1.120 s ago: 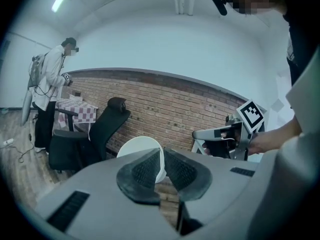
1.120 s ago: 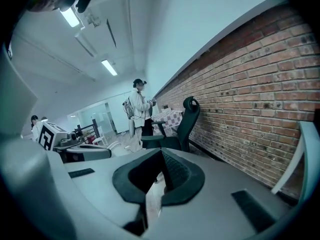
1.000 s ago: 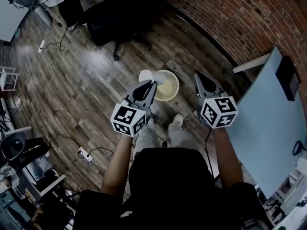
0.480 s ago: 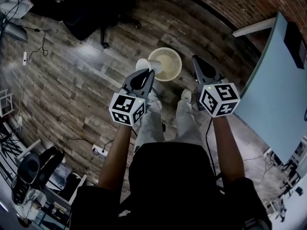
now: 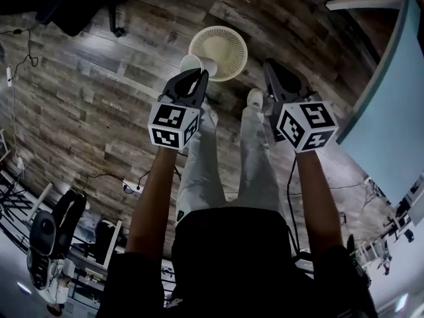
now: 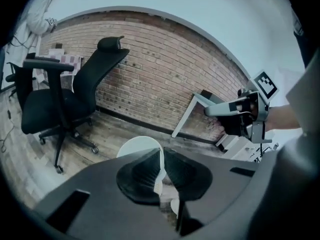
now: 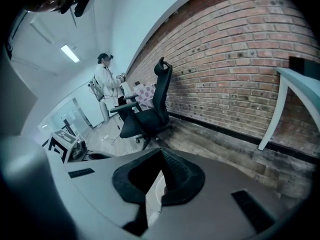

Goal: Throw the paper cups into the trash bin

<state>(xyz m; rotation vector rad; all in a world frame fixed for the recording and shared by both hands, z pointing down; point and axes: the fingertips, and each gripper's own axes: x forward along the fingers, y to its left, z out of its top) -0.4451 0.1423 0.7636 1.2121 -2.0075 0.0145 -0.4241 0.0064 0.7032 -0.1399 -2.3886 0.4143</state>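
Both tools have dropped toward the floor since the earlier frame. I have the left tool (image 5: 199,73) clamped on the wall of the paper cup (image 5: 191,63), which lies sideways at the trash bin's (image 5: 233,40) left edge. The right tool (image 5: 268,65) is closed and empty.

Paper cup (image 6: 139,146) in left tool (image 6: 160,155)

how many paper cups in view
1: the paper cup, pinched by its rim in the fingers of the left gripper, beside the trash bin. More may lie hidden inside the bin.
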